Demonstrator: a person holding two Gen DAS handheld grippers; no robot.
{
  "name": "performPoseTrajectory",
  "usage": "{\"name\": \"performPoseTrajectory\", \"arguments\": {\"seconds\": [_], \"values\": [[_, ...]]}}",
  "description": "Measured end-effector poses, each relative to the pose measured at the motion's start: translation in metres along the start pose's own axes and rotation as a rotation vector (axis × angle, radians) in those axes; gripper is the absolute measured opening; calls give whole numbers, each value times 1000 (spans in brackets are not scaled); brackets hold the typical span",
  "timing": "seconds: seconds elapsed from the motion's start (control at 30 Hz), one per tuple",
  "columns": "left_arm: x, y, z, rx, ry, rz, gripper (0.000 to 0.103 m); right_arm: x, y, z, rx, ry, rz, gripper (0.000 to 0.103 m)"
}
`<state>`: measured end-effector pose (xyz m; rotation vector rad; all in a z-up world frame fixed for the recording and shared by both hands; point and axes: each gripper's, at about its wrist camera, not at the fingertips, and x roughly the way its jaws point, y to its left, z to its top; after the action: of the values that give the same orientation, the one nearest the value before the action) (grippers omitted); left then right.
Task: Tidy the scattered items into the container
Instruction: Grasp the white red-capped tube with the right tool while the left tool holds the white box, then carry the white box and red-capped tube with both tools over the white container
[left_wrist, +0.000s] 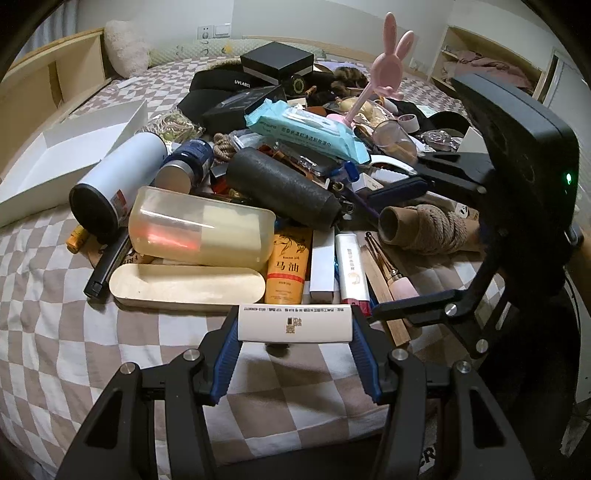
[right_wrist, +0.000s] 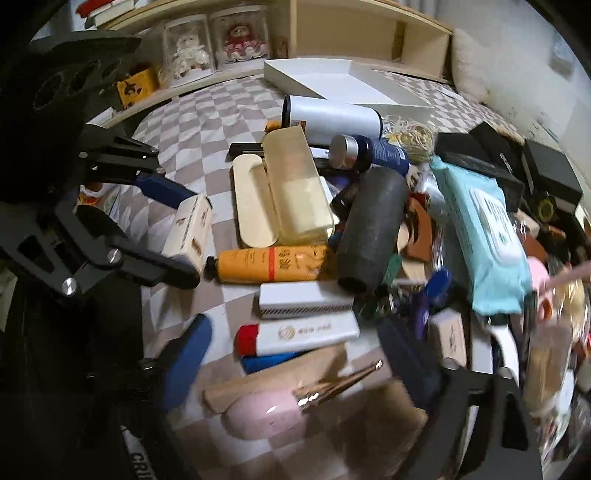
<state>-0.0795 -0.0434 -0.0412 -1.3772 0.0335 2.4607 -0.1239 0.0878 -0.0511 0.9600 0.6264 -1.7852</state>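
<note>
My left gripper is shut on a small white box, held just above the checked bedspread in front of the pile; it also shows in the right wrist view. The white container lies open at the far left of the bed, also seen in the right wrist view. My right gripper is open and empty, hovering over a pink brush set and a red-and-white tube. It shows at the right of the left wrist view.
A dense pile covers the bed: white flask, translucent case, orange tube, black foam roller, blue wipes pack, pink bunny holder, rope spool. Wooden shelves line the bed's edge.
</note>
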Motion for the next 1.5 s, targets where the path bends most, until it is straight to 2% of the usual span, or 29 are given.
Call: {"name": "performPoseTrajectory", "arguments": {"seconds": [0.33, 0.63, 0.67, 0.73, 0.97, 1.2, 1.5], "values": [[4, 9, -1, -48, 13, -37, 55, 35, 5, -2, -80, 124, 53, 95], [6, 9, -2, -47, 18, -32, 55, 40, 2, -5, -37, 100, 53, 94], [6, 8, -2, -45, 20, -30, 55, 41, 3, -6, -37, 102, 47, 93], [6, 8, -2, -42, 22, -25, 55, 43, 6, -8, -55, 111, 19, 85], [7, 8, -2, -41, 24, -13, 55, 35, 8, -11, -36, 83, -32, 85], [5, 7, -2, -38, 12, 15, 55, 20, 12, -14, 66, 49, -43, 85], [-3, 10, -4, -61, -25, 45, 55, -8, 13, -30, 311, -61, -20, 85]]}}
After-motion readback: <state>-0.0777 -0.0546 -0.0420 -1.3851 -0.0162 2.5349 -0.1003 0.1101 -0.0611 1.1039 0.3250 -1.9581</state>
